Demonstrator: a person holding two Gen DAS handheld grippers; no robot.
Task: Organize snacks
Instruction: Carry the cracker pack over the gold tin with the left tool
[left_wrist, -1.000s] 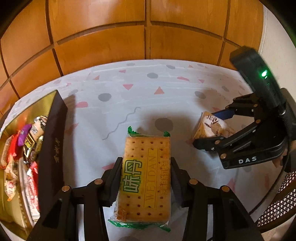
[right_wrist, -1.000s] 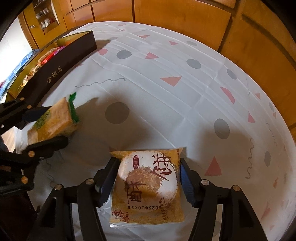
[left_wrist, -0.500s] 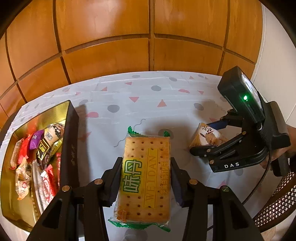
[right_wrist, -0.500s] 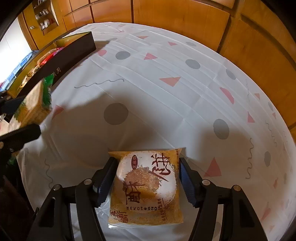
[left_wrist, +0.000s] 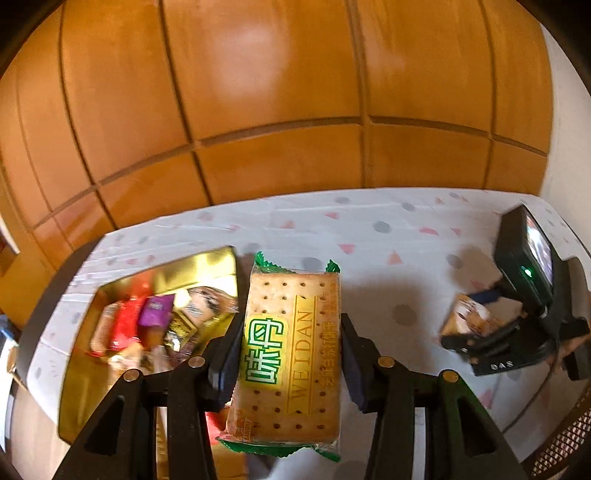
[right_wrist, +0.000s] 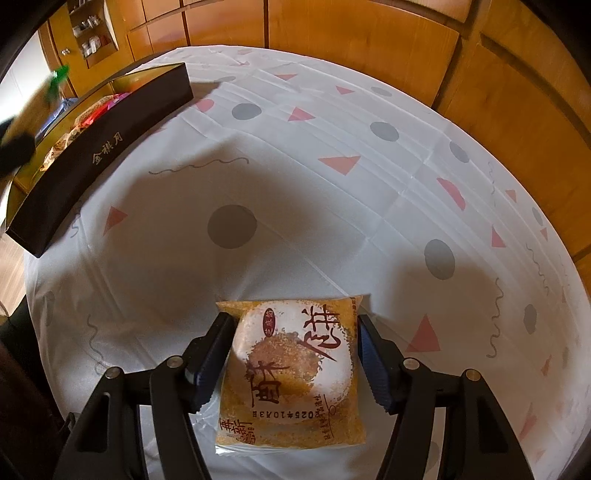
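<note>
The left gripper (left_wrist: 288, 354) is clamped on a cracker pack (left_wrist: 290, 354), both pads pressed against its long sides, and carries it clear of the table (left_wrist: 369, 236), beside and partly over the right edge of the gold-lined box (left_wrist: 207, 262). The box already contains assorted wrapped snacks (left_wrist: 147, 325); their exact number cannot be read through the blur. The right gripper (right_wrist: 293, 354) is clamped on a pastry packet (right_wrist: 291, 373), pads against both side seams, low over the tablecloth (right_wrist: 332, 184); whether the packet still rests on the cloth cannot be told. In the right view the box (right_wrist: 99, 158) lies well apart, at the far left of the table. Probable step: transfer of the cracker pack into the box. Failure risks: the pack is held near its lower half only, so its free end may droop or swing and catch the box wall on descent. A release before the pack is fully over the opening would leave it straddling the wall or let it fall outside. The snacks inside sit in a loose heap, so a long pack may land tilted. The pastry packet has a slippery film and a soft filling; excess squeeze may crush it, too little may let it slide.
</note>
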